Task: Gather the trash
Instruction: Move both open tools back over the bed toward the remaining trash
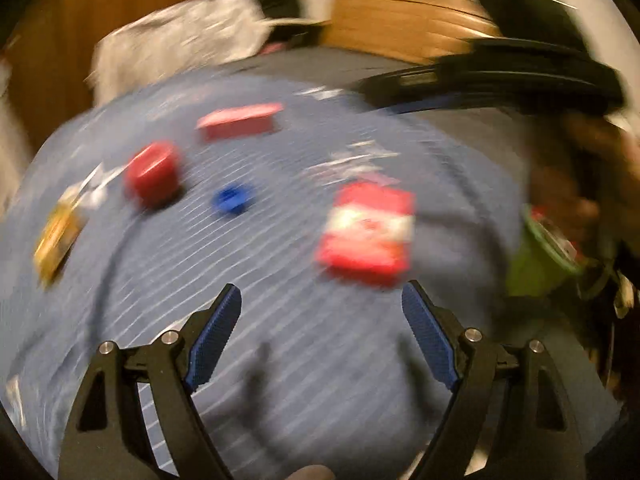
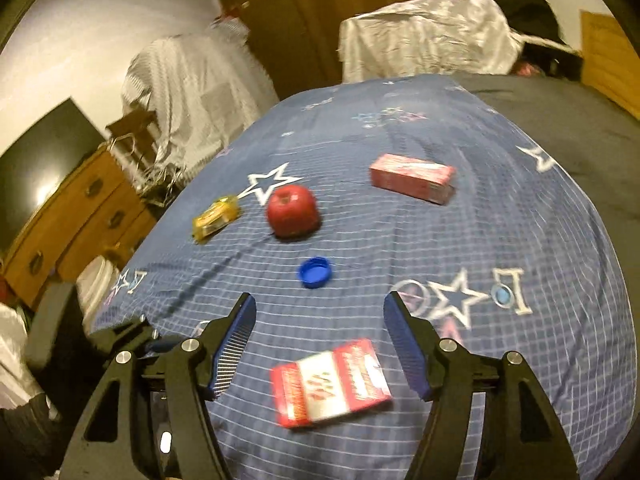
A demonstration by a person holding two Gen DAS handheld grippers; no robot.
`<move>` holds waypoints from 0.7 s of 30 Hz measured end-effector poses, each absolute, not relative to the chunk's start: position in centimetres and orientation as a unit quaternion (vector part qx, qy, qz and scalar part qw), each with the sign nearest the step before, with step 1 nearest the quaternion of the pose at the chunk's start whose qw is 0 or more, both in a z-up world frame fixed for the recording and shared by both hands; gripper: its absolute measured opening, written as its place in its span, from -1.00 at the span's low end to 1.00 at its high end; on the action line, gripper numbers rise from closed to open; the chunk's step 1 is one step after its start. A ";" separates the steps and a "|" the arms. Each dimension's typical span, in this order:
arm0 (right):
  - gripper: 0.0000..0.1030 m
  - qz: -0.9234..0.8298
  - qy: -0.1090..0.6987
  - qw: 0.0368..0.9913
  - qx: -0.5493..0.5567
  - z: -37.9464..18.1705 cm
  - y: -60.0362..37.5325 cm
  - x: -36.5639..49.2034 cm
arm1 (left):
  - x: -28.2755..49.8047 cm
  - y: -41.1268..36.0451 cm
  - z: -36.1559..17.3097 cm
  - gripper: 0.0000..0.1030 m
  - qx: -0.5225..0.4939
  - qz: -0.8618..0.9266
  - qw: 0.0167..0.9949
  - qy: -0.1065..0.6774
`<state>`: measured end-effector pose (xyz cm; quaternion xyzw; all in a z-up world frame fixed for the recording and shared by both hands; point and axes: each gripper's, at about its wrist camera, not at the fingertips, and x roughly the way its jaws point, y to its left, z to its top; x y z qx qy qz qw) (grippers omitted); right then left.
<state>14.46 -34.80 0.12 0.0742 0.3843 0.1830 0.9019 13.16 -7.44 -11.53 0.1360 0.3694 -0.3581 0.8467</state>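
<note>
On a blue checked bedsheet (image 2: 520,220) with star prints lie a red and white flat box (image 2: 330,384), a long red carton (image 2: 412,178), a red apple-shaped item (image 2: 293,211), a blue bottle cap (image 2: 315,271) and a yellow wrapper (image 2: 216,218). My right gripper (image 2: 320,304) is open, the red and white box lying between its fingers near their base. My left gripper (image 1: 322,294) is open and empty, just short of the red and white box (image 1: 368,232). The blurred left wrist view also shows the cap (image 1: 232,198), apple-shaped item (image 1: 154,172), carton (image 1: 240,120) and wrapper (image 1: 56,236).
A green container (image 1: 536,256) sits at the right edge of the left wrist view beside a black device (image 1: 500,76). White crumpled fabric (image 2: 428,36) lies at the bed's far end. A wooden dresser (image 2: 80,208) stands at the left.
</note>
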 end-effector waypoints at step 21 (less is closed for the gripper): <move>0.31 0.191 0.398 0.885 0.149 -3.8 -37.8 14.7 | 22.0 -10.3 -14.2 0.56 0.081 -0.337 0.817 0.461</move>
